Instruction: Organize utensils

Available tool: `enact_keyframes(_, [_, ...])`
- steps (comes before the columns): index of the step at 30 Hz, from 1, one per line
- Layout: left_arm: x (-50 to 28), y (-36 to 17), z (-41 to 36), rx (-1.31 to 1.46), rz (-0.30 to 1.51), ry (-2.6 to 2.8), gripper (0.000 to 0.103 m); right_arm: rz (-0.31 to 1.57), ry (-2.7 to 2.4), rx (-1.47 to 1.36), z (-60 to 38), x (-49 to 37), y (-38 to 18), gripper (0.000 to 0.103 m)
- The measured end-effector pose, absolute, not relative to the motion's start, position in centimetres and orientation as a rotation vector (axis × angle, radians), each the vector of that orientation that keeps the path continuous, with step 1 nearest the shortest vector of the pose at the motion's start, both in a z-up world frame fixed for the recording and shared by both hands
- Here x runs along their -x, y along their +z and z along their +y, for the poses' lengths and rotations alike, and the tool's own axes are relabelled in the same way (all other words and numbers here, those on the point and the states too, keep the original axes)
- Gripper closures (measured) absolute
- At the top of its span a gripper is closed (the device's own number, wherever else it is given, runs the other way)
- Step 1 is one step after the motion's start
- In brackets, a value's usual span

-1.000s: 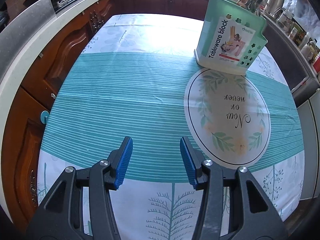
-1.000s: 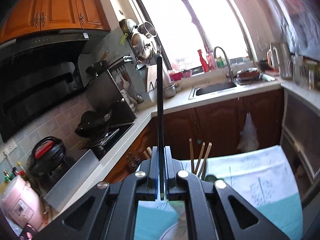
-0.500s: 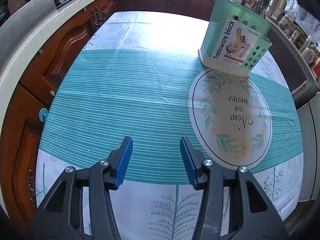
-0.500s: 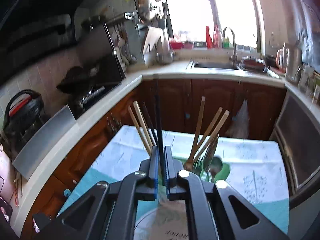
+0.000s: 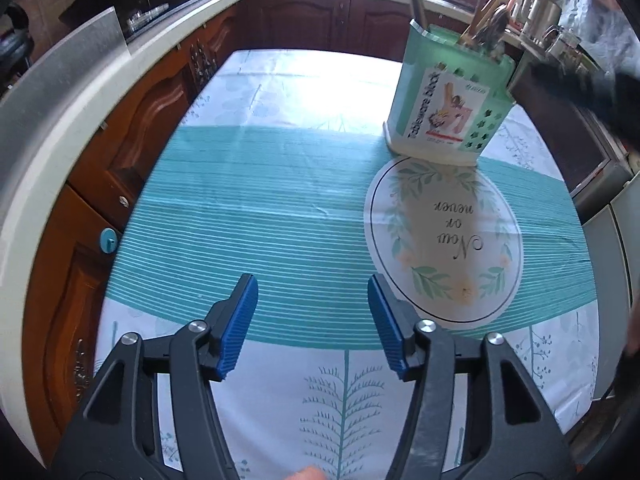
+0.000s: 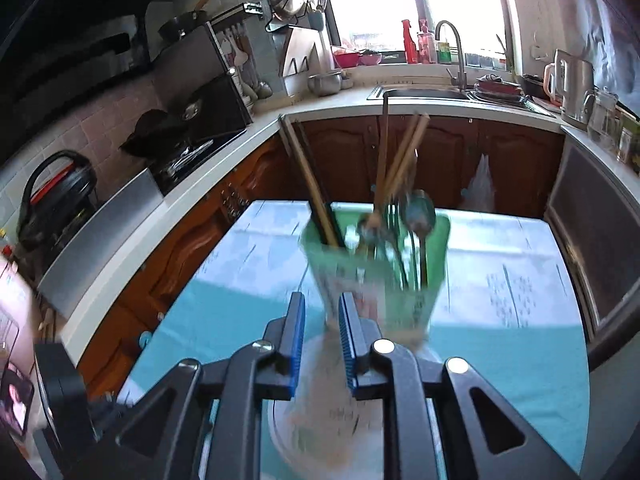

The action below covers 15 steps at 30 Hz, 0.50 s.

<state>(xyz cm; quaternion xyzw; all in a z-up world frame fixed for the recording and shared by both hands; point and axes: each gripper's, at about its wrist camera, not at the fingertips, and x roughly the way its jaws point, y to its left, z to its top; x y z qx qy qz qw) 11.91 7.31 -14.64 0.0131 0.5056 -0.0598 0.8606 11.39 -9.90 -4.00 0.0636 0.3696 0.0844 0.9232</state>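
Two grippers, and the right gripper (image 6: 321, 322) has just changed: a second ago its blue pads pinched a dark chopstick upright, now they stand slightly parted with nothing between them. That chopstick looks delivered into the green tableware holder (image 5: 448, 108) at the tablecloth's (image 5: 256, 216) far right, among wooden chopsticks (image 6: 400, 160) and spoons (image 6: 418, 212). Left gripper (image 5: 313, 322) hangs wide and empty over the teal stripes. Motion blur smears the holder's front, so the compartments can't be sorted out.

The tablecloth (image 5: 256, 216) is lying bare, giving open passage; only the green utensil holder (image 5: 448, 112) is standing in the way, chopsticks (image 6: 400, 160) sticking upward.
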Motion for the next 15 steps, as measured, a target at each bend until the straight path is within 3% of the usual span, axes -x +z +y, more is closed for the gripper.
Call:
enact_keyframes(4, [-10.0, -12.4, 7.0, -0.034, 1.016, -0.127, 0.037, 0.765, 0.17, -0.117, -9.7, -7.0, -4.2, 0.086])
enact_keyframes(5, [-9.5, -11.9, 6.9, -0.036, 1.005, -0.127, 0.031, 0.767, 0.164, -0.122, -9.6, -5.9, -4.1, 0.084])
enact_keyframes(7, [-8.2, -10.6, 6.6, -0.038, 0.976, -0.134, 0.023, 0.769, 0.151, -0.144, -9.7, -4.2, -3.7, 0.075])
enact_keyframes(9, [-7.0, -9.3, 6.4, -0.037, 0.951, -0.141, 0.021, 0.76, 0.13, -0.174, -10.1, -2.2, -3.2, 0.058])
enact_keyframes(15, [-3.7, -6.4, 5.6, -0.04, 0.897, -0.156, 0.019, 0.765, 0.101, -0.205, -10.2, 1.9, -2.3, 0.052])
